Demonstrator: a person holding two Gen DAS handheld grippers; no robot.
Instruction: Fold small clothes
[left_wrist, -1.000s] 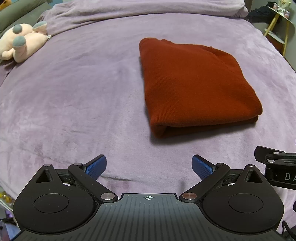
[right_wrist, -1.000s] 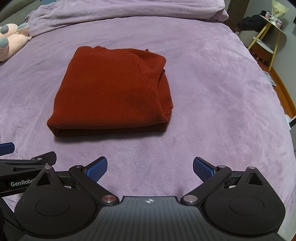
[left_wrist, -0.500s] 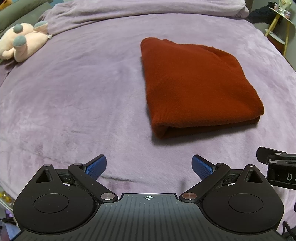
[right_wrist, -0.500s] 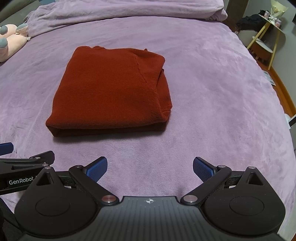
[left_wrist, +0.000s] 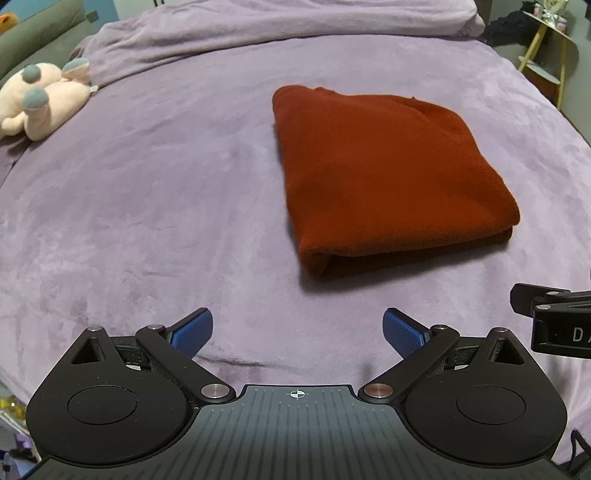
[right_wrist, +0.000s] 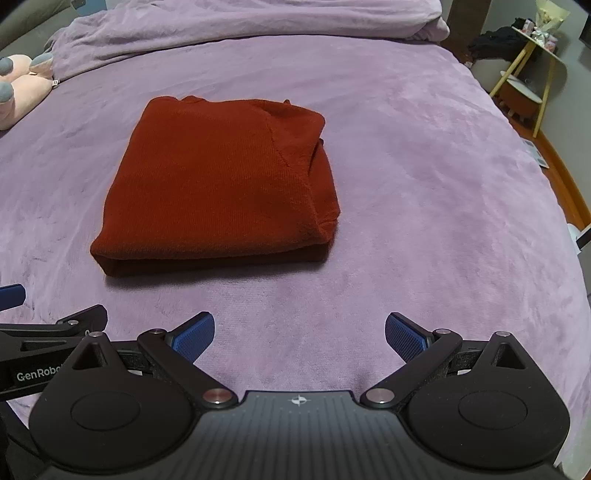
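Observation:
A rust-red knitted garment lies folded into a thick rectangle on the purple bed cover. It also shows in the right wrist view, its folded edge towards me. My left gripper is open and empty, hovering short of the garment's near left corner. My right gripper is open and empty, short of the garment's near edge. Neither touches the cloth. Part of the right gripper shows at the right edge of the left wrist view.
A pink plush toy lies at the far left of the bed. A bunched purple blanket lies along the far side. A yellow-legged side table stands beyond the bed's right edge.
Both grippers have drawn back slightly from the folded garment and stayed open. The garment has not moved.

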